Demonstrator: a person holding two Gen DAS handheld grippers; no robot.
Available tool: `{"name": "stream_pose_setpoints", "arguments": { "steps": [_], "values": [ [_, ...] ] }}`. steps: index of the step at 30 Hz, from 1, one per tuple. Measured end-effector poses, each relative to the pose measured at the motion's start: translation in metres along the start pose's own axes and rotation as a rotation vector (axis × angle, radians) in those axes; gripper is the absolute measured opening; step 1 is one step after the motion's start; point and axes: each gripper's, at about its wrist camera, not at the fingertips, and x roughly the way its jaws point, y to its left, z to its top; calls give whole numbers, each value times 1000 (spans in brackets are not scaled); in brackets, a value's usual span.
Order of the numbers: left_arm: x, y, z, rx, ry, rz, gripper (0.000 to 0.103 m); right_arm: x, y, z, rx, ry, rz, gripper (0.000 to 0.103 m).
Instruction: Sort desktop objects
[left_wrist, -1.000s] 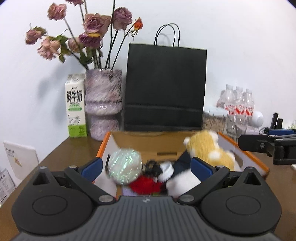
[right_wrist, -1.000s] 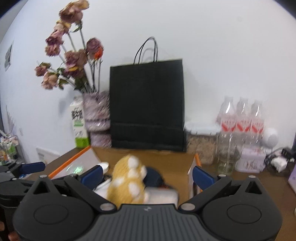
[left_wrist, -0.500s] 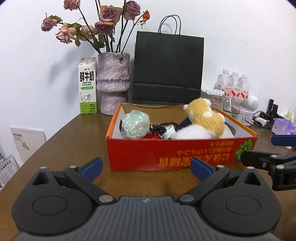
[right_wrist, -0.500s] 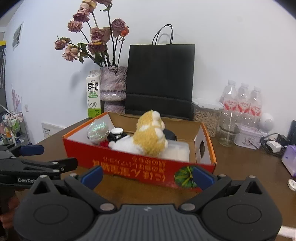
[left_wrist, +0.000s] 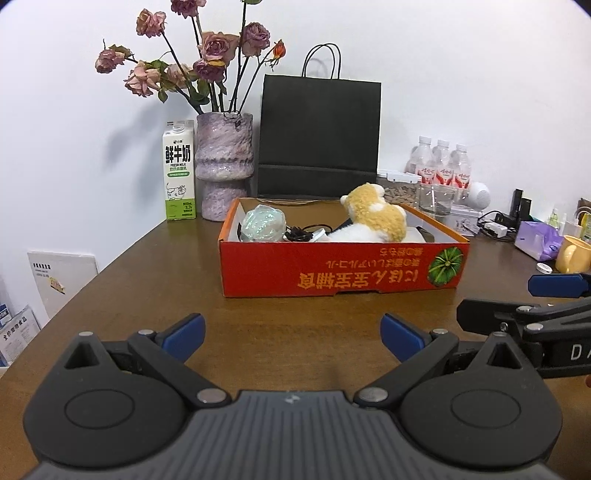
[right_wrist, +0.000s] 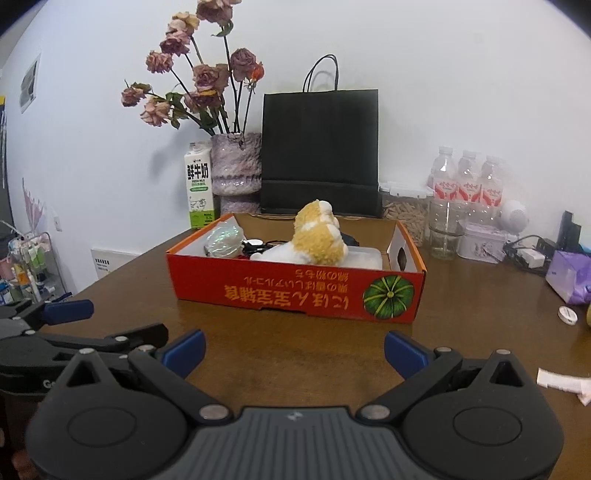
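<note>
A red cardboard box (left_wrist: 343, 271) (right_wrist: 295, 293) stands on the brown table. It holds a yellow and white plush toy (left_wrist: 376, 218) (right_wrist: 317, 240), a shiny iridescent ball (left_wrist: 264, 223) (right_wrist: 223, 242) and black cables (left_wrist: 301, 232). My left gripper (left_wrist: 291, 332) is open and empty, well in front of the box. My right gripper (right_wrist: 293, 349) is open and empty, also in front of the box. The right gripper shows at the right edge of the left wrist view (left_wrist: 554, 295), and the left gripper at the left edge of the right wrist view (right_wrist: 70, 325).
Behind the box stand a milk carton (left_wrist: 179, 171), a vase of dried roses (left_wrist: 225, 162), a black paper bag (left_wrist: 319, 136) and water bottles (left_wrist: 441, 166). At the right lie a purple tissue pack (left_wrist: 537, 238), a yellow mug (left_wrist: 574, 253) and chargers (left_wrist: 495, 227).
Both grippers have pulled back from over the box to well in front of it. The whole box front now shows. Both stay open and empty.
</note>
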Motion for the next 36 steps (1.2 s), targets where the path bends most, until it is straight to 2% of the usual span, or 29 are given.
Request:
{"name": "stream_pose_setpoints", "arguments": {
  "steps": [17, 36],
  "values": [
    [-58, -8, -17, -14, -23, 42, 103, -55, 13, -25, 24, -14, 3, 103],
    [-69, -4, -25, -27, -17, 41, 103, -64, 22, -32, 17, -6, -1, 103]
  ]
}}
